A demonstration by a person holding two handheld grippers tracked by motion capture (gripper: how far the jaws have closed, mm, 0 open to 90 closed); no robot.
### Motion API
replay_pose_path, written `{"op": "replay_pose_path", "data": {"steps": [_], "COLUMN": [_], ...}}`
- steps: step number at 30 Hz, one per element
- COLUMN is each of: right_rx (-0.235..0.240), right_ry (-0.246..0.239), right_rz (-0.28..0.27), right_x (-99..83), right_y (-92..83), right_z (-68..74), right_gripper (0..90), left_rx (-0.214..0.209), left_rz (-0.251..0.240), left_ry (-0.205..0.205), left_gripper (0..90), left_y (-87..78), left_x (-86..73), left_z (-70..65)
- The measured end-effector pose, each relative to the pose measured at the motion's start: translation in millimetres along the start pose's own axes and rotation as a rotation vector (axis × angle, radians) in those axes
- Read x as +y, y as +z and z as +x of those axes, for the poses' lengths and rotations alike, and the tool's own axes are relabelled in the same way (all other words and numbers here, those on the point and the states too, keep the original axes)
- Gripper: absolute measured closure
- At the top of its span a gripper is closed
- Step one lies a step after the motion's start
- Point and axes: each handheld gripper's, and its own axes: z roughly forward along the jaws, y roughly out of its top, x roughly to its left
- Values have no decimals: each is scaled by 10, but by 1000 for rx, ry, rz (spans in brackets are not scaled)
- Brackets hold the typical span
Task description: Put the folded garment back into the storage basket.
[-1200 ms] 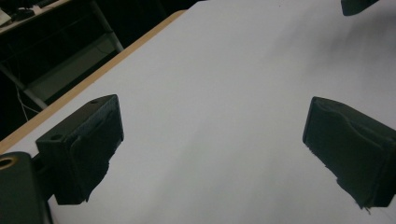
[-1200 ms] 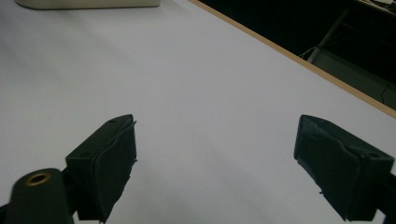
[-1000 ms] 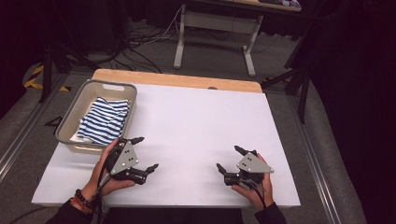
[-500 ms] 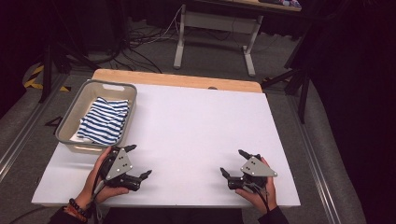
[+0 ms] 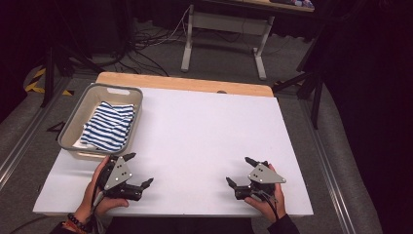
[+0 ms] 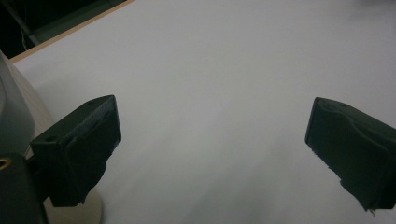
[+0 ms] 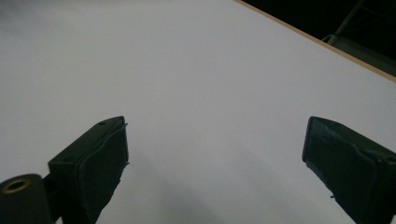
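Observation:
A grey basket [image 5: 75, 118] at the table's left edge holds a folded blue-and-white striped cloth [image 5: 109, 125]. My left gripper [image 5: 140, 169] rests low over the white table near its front edge, just in front of the basket, open with nothing between its jaws. In the left gripper view its gripper [image 6: 212, 156] frames bare white tabletop, with the basket wall [image 6: 14, 112] at the left. My right gripper [image 5: 238, 171] sits near the front right of the table, also open and empty. The right gripper view shows its gripper [image 7: 215, 168] over bare table.
The white table top [image 5: 204, 131] has a wooden strip [image 5: 185, 84] along its far edge. Beyond it stand a table frame [image 5: 224, 29], cables on the floor and a dark stand at the right.
Both hands have drawn back toward the table's front edge and lowered. The jaws of both grippers stay open.

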Motion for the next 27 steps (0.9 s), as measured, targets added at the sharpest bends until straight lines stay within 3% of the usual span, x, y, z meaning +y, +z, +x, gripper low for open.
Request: {"op": "replay_pose_path", "data": {"steps": [12, 27], "right_rx": [2, 4], "right_ry": [-13, -14], "right_rz": [-6, -28], "right_x": [33, 48], "right_y": [4, -12], "right_z": [36, 46], "right_gripper": [74, 81], "left_rx": [-13, 0], "left_rz": [-3, 5], "left_ry": [1, -2], "left_gripper": [44, 41], "left_y": [10, 53], "left_x": [5, 28], "left_z": [-14, -21]}}
